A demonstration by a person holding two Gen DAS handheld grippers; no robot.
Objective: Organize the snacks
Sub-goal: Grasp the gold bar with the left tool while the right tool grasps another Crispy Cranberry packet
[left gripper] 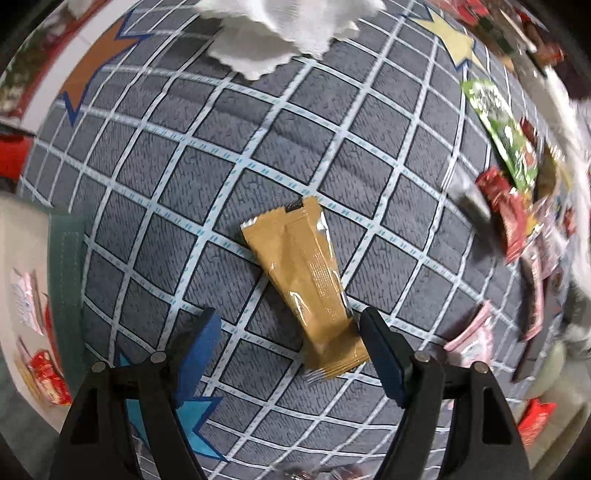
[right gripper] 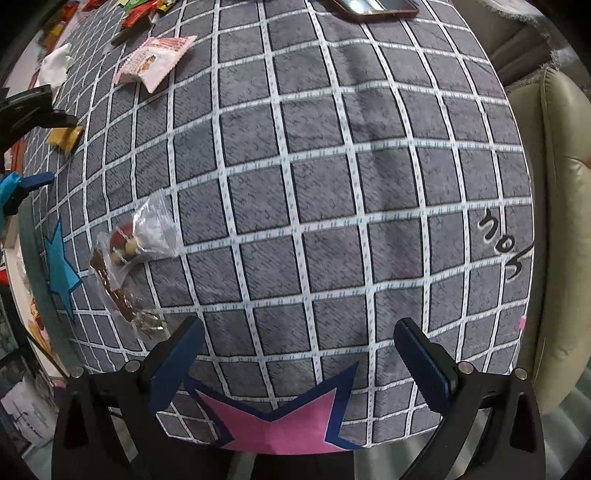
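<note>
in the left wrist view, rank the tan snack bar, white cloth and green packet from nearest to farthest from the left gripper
1. Tan snack bar: lies between the open fingers of the left gripper, at the centre of the checked mat.
2. Green packet: off to the upper right, in the snack pile.
3. White cloth: at the far top edge, straight ahead.

The phone (right gripper: 376,9), far across the checked cloth (right gripper: 332,184), is cut off by the top edge. On the cloth's right side in the left wrist view, the snack pile (left gripper: 524,229) is smeared by blur, with its labels unreadable. The white cloth (left gripper: 280,33) at the checked cloth's far end runs out of frame. Print on the tan bar (left gripper: 306,280) is too small to read.
</note>
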